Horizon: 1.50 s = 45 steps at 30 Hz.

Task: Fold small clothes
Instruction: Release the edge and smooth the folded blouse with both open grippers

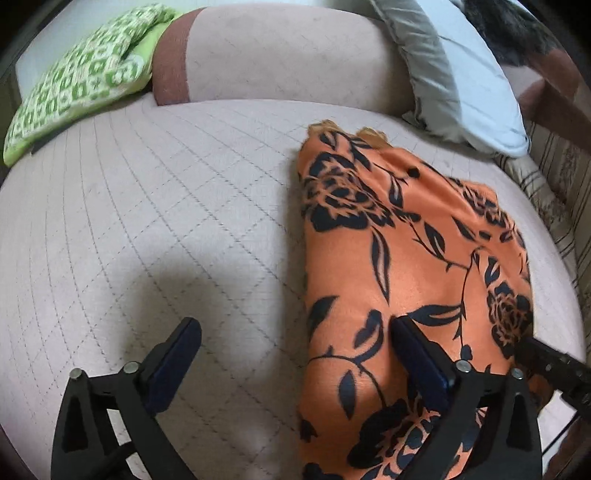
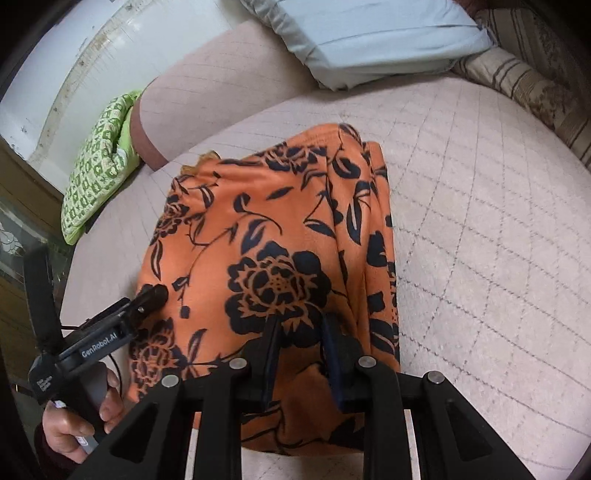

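A big soft cushion seat (image 1: 147, 221) fills most of both views. It is pale pinkish-grey cloth with thin stitched lines that cross and make diamond shapes. Behind it rises a rounded back part (image 1: 280, 55) of the same cloth, with a brown strip down one side.

A puffy pale blue pillow (image 2: 369, 33) leans at the back. A smaller green and white pillow (image 1: 74, 81) with a square pattern lies at the far left edge of the seat. A striped beige cloth (image 2: 524, 74) sits at the far right.

The orange cloth (image 2: 266, 229) lies on the seat. It is smooth, thin and folded into a long shape, with dark blue roses and leaves printed on it. It has soft wrinkles along its right side.

The right gripper (image 2: 301, 328) sits over the near end of the orange cloth. Its two dark fingers are close together and pinch a fold of it.

The left gripper (image 1: 291, 328) is spread wide. One finger is above the bare seat and the other is over the near left part of the orange cloth, with nothing pinched. A hand (image 2: 81, 424) holds its grey handle.
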Motion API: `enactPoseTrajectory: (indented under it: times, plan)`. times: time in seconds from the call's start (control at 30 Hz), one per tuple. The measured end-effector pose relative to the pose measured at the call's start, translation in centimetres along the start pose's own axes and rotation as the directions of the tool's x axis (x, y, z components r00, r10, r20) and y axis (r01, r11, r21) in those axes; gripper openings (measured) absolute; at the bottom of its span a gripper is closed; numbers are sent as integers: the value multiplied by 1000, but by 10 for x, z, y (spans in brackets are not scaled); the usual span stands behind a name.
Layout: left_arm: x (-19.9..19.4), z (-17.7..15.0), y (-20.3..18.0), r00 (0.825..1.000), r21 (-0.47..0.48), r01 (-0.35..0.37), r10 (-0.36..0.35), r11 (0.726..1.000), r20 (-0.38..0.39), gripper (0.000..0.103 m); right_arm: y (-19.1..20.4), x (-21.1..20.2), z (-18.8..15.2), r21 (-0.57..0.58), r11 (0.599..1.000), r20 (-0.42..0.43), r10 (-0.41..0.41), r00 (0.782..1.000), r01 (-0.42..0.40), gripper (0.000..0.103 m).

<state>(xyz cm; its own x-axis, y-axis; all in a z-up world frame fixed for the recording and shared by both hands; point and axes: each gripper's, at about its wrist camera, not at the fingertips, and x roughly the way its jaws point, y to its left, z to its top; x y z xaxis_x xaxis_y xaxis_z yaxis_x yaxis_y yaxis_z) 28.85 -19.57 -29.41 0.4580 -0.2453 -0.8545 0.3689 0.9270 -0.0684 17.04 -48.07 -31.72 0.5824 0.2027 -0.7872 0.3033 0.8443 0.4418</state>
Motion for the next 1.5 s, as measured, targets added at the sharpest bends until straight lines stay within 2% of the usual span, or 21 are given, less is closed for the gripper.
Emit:
enactPoseTrajectory:
  times: [0.13,0.33,0.4,0.6,0.73,0.8,0.87,0.97,1.0,1.03,1.1,1.27,1.5]
  plan:
    - [3,-5,-20,998,110,-51,46,993,52,103,-4,3,1,39,999,-13,30,999,-30,27]
    - [21,8,-8,996,25,64,-62,998,-65,103,-8,10,9,42,998,-54,54,997,-52,27]
    - [21,9,-8,995,29,71,-68,997,-72,103,-12,13,10,69,995,-52,79,995,-76,27]
    - [18,12,-26,999,97,8,-4,995,-40,103,-16,11,9,59,991,-53,124,991,-121,27]
    - [16,24,-27,998,97,0,6,995,-68,103,-15,5,7,22,991,-32,131,991,-131,27]
    - [12,31,-31,999,128,-28,33,991,-41,103,-12,-4,9,-10,992,-26,127,992,-128,27]
    - [3,36,-38,998,153,-68,65,986,24,103,-12,-13,11,-21,992,1,128,992,-128,27]
    - [-7,44,-41,995,144,-73,63,987,76,103,-14,-26,14,-24,991,52,130,990,-129,28]
    - [-10,47,-41,995,136,-70,58,988,85,103,-15,-29,16,-25,992,67,129,989,-128,33]
    - [-12,49,-41,994,132,-73,61,989,92,103,-18,-31,18,-17,992,83,122,989,-121,48]
    - [-15,53,-40,991,126,-91,78,988,110,103,-23,-35,21,6,991,106,134,985,-135,72]
    - [-17,55,-30,990,103,-95,84,990,112,103,-22,-44,26,2,995,155,97,983,-98,72]
    - [-23,51,-26,988,99,-101,88,990,124,103,-48,-47,32,73,991,161,100,982,-113,72]
